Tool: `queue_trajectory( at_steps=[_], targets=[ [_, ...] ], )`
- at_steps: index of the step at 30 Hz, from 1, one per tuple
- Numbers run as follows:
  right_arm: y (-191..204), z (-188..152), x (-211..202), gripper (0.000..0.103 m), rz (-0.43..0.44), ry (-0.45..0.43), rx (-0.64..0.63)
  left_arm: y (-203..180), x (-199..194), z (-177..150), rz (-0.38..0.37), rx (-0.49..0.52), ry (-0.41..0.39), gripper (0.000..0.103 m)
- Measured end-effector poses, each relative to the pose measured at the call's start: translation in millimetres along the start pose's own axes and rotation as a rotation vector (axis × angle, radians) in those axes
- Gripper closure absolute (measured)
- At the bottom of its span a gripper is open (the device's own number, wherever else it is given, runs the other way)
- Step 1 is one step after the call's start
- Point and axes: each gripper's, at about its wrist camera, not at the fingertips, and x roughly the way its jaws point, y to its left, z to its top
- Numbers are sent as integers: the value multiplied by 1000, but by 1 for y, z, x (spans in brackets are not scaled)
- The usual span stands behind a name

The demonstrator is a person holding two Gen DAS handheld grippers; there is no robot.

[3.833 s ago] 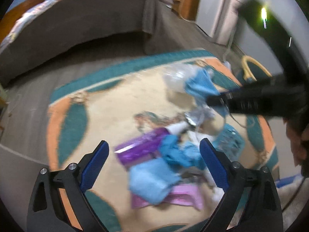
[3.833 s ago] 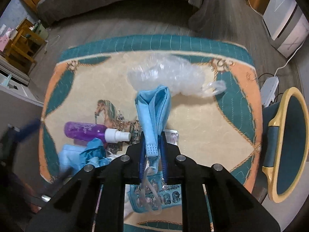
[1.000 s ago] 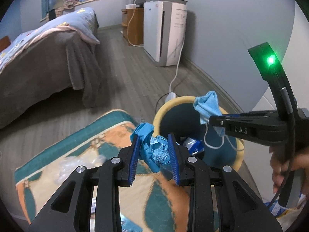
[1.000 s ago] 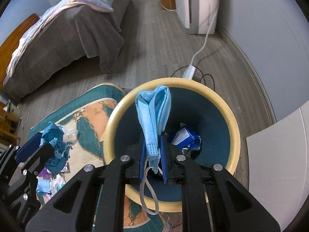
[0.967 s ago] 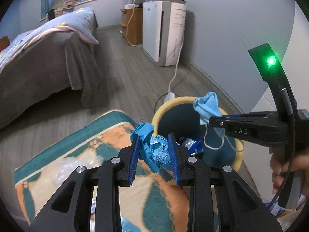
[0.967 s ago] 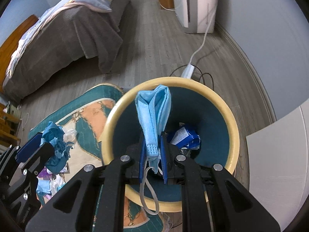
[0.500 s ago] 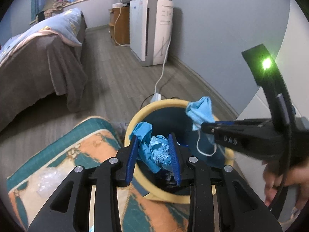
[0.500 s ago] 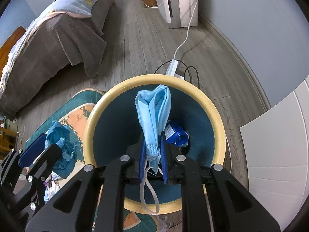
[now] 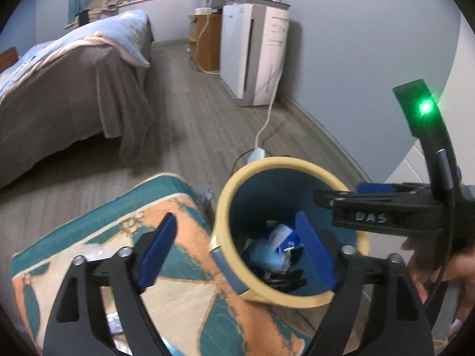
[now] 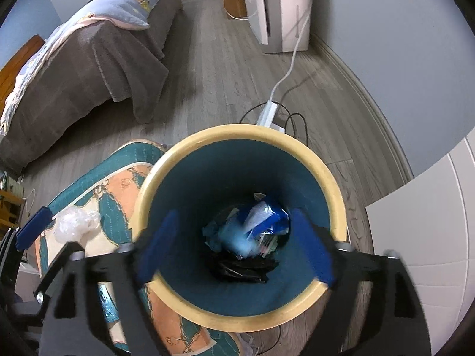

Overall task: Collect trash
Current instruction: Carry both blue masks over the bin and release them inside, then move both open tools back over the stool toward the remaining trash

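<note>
Grippers, left [image 9: 237,249] and right [image 10: 234,246], jaws opening, empty, above bin [image 10: 297,145]; trash [image 10: 246,234] at bin bottom; risk: rim clipped at 6 o'clock, bin tips.

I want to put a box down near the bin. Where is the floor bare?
Bare grey wood floor lies between the brown-draped bed and the white appliance. It is crowded behind the yellow-rimmed teal bin, by the white power strip, and on the patterned rug.
</note>
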Motion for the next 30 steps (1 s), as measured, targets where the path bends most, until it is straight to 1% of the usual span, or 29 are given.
queue_trajectory(
  at_steps=[1,3,9,13,17,22,26,28,30],
  targets=[
    [3,0,-1,11,5,-5,-9,5,-3,-2,18,-3,-3,10],
    [9,1,-3,6,5,-14,-27,13,-10,-5,48,-9,-11,8],
    [36,0,-5,6,21,-30,-120,55,-32,-21,110,-62,10,7],
    [61,-2,-11,6,32,-54,-193,94,-53,-32,178,-100,15,7],
    [85,-5,-18,6,51,-83,-254,131,-76,-45,241,-137,40,7],
    [114,-10,-24,6,57,-115,-330,172,-110,-70,304,-207,26,6],
    [136,-13,-26,6,57,-116,-342,206,-122,-90,369,-291,16,6],
    [150,-15,-27,6,67,-112,-329,215,-126,-95,395,-312,18,6],
    [165,-18,-27,6,81,-105,-329,222,-131,-100,418,-310,18,6]
  ],
)
